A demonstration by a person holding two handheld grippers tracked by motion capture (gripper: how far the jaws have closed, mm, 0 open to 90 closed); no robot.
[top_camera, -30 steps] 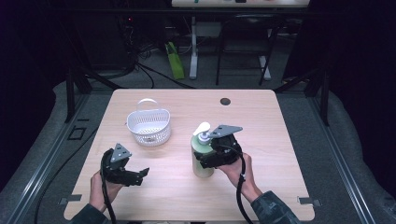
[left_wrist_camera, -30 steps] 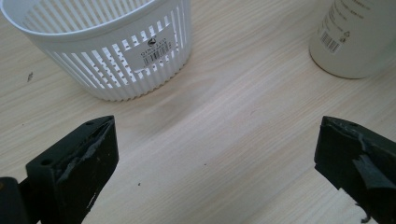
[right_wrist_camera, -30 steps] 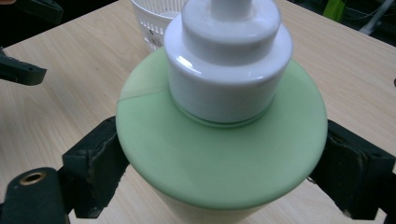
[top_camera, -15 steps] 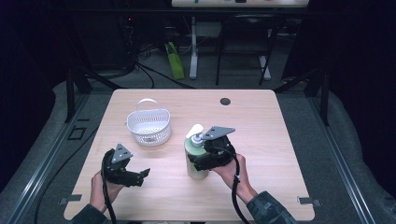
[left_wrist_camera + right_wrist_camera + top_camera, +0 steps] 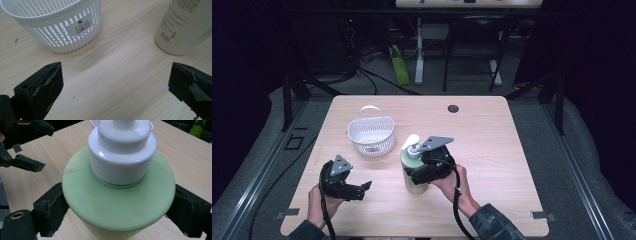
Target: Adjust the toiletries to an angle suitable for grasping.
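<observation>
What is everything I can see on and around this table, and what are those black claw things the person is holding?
Basket: one, white, slatted, with a handle, on the table's left half toward the far side.
Pump bottle: one, pale green with a white pump top, upright near the table's middle front.
Table: one, light wood.
Dark round spot: one, on the tabletop near the far edge; what it is cannot be told.
Table legs and cables: several, on the dim floor beyond the table.
Left gripper: one, black, hand-held, jaws wide apart with nothing between them, front left.
Right gripper: one, black, hand-held, jaws against both sides of the bottle.
</observation>
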